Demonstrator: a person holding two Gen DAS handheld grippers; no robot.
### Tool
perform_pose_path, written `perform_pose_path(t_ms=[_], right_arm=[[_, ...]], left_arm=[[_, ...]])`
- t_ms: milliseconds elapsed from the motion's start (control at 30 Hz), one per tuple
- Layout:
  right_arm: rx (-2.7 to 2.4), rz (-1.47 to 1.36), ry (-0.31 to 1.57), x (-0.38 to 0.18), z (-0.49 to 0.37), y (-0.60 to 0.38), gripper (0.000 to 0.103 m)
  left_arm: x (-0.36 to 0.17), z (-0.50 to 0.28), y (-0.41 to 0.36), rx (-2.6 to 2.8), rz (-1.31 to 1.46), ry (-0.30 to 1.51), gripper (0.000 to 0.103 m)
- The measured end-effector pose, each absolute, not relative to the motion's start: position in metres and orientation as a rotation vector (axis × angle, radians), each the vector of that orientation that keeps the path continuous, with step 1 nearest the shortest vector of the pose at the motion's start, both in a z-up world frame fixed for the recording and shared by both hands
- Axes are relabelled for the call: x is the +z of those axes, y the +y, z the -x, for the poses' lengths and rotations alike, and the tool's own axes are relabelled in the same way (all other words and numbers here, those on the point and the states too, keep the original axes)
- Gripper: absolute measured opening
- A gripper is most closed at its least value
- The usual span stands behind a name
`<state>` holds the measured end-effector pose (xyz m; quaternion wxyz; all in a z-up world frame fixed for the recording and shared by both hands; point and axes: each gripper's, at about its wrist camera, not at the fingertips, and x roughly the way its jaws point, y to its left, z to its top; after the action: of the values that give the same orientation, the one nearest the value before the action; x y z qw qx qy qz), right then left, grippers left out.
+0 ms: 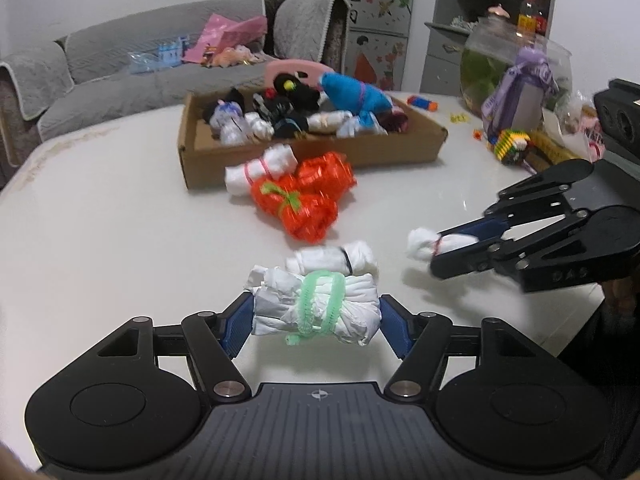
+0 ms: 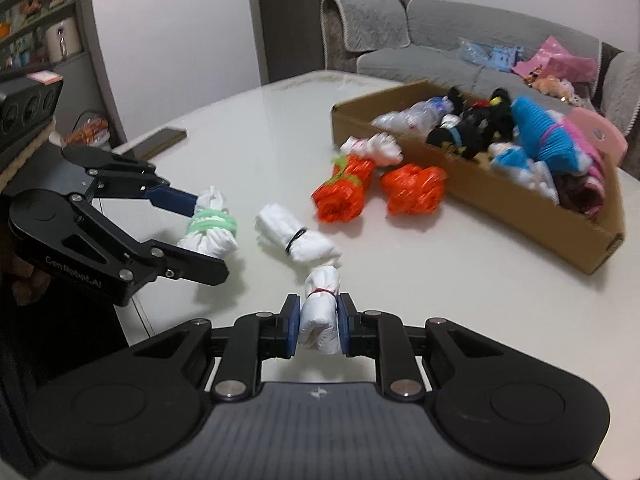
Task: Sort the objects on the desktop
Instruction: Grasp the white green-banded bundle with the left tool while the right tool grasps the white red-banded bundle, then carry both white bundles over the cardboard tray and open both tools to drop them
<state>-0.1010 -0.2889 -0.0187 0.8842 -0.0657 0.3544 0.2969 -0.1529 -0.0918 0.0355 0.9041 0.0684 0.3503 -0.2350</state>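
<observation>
Orange bundles (image 2: 344, 194) lie before cardboard box (image 2: 500, 208).

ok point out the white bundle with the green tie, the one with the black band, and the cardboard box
white bundle with green tie (image 1: 316, 312), left wrist view, on the green tie at its middle
white bundle with black band (image 2: 298, 240), right wrist view, beside the black band
cardboard box (image 1: 320, 158), left wrist view, on its near outer wall
</observation>
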Motion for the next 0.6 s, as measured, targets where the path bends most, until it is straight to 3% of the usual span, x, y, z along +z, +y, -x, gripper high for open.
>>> perform_pose_path(t_ms=[300,600], right_arm=[[0.523,0.060,0.652,0.038,0.080,-0.341,0.018],[0.461,-0.017,0.593,0.088,0.014,-0.372,0.018]], left_arm=[[0.094,0.124,-0.088,-0.438,-0.146,0.633,0.072],[0.143,0.038,-0.104,-0.381,-0.142,0.591,0.072]])
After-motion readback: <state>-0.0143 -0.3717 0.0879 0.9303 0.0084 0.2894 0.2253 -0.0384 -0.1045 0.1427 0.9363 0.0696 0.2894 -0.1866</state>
